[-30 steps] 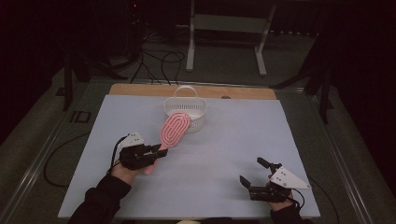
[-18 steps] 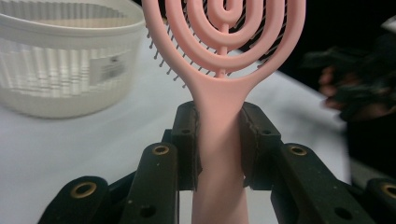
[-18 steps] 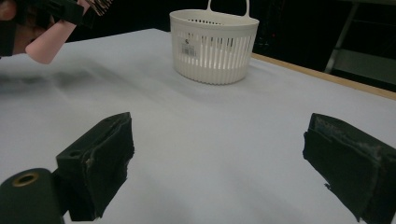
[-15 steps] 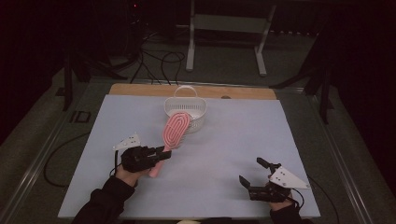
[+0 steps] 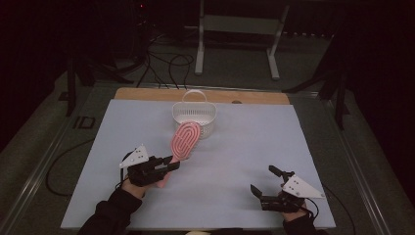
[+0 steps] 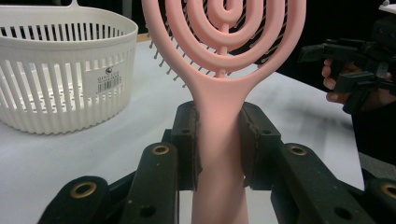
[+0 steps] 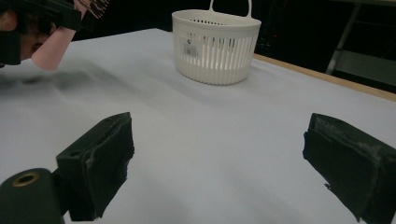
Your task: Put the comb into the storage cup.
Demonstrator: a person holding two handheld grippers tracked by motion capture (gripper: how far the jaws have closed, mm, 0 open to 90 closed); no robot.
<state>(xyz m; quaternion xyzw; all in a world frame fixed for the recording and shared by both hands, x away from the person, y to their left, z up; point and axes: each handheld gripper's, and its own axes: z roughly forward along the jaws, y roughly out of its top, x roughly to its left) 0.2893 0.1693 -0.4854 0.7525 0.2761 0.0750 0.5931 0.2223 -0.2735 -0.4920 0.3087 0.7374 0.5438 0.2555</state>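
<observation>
A pink hairbrush [image 5: 184,141] with a looped oval head is held above the table; its handle [image 6: 219,154] sits squeezed between the pads of my left gripper [image 5: 169,165], which is shut on it. The brush head points toward the white slotted basket [image 5: 195,116] at the back middle of the table, and overlaps its front wall in the high view. In the left gripper view the basket [image 6: 60,70] stands to the left of the brush. My right gripper [image 5: 266,183] rests low near the front right of the table, jaws wide apart with nothing between them. Its view shows the basket [image 7: 215,44] far ahead.
A pale blue sheet [image 5: 254,147] covers the table, with a wooden strip [image 5: 147,94] along the far edge. A metal stand [image 5: 240,29] and cables lie on the dark floor beyond. The other hand and its gripper [image 6: 355,70] appear at the right of the left gripper view.
My left gripper with the brush has shifted slightly toward the front of the table and tilted. The right gripper has stayed put.
</observation>
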